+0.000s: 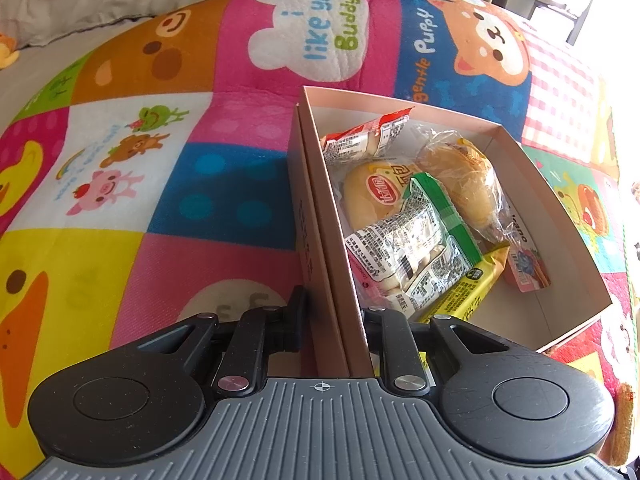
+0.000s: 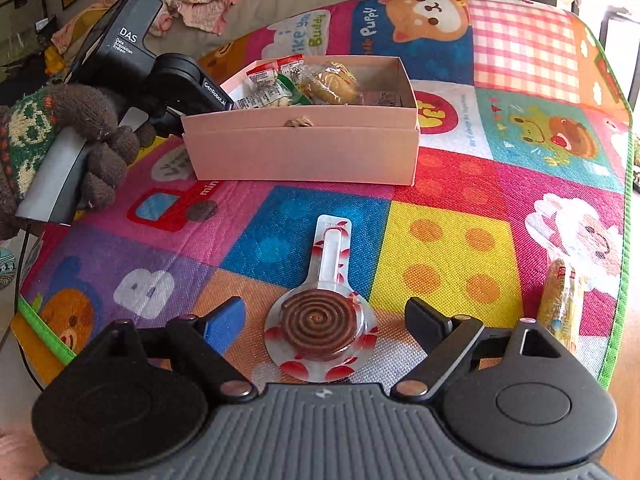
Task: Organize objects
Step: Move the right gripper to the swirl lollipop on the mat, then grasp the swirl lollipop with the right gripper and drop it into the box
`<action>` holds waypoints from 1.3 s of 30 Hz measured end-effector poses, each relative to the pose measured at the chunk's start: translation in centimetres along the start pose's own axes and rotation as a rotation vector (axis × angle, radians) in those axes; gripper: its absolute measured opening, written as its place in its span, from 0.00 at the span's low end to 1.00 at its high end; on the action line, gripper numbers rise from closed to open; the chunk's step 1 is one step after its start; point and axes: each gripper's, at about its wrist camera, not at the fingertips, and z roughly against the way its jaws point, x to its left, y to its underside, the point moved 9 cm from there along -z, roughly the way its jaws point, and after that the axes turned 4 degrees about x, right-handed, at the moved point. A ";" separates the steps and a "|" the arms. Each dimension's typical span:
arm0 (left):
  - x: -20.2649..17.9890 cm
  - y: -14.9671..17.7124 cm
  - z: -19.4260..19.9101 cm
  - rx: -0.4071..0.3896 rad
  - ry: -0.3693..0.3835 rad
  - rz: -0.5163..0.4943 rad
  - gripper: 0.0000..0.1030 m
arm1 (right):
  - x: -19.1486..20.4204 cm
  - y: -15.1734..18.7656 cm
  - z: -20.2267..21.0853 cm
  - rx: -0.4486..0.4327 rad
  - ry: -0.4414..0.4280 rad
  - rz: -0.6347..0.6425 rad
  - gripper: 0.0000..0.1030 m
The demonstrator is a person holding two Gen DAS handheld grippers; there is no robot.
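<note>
A pink cardboard box [image 1: 532,184] sits on a colourful play mat and holds several wrapped snacks, among them a bread bun [image 1: 368,196] and a green packet [image 1: 436,216]. My left gripper [image 1: 334,312] is shut on the box's near side wall, one finger outside and one inside. In the right wrist view the same box [image 2: 304,152] stands at the back, with the left gripper [image 2: 168,76] on its left end. My right gripper [image 2: 324,316] is open, its fingers either side of a packaged swirl lollipop [image 2: 320,324] lying on the mat.
A yellow wrapped snack stick [image 2: 560,304] lies at the mat's right edge. A gloved hand [image 2: 100,136] holds the left gripper's handle. Clothes [image 2: 204,4] lie on the sofa behind. The mat's green border [image 2: 624,240] marks its right edge.
</note>
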 end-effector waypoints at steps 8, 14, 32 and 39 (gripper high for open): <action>0.0 0.0 0.0 0.000 0.001 0.000 0.20 | 0.7 0.0 0.0 -0.004 0.020 0.036 0.70; 0.0 0.0 0.0 0.000 0.002 0.000 0.20 | 0.8 -0.2 0.3 -0.002 0.016 0.035 0.52; 0.1 -0.1 0.0 -0.001 0.014 0.015 0.21 | -2.2 -2.1 5.7 -0.025 -0.056 -0.065 0.44; 0.1 -0.1 0.0 -0.002 0.013 0.014 0.21 | -2.7 -7.8 8.4 -0.135 -0.084 -0.071 0.44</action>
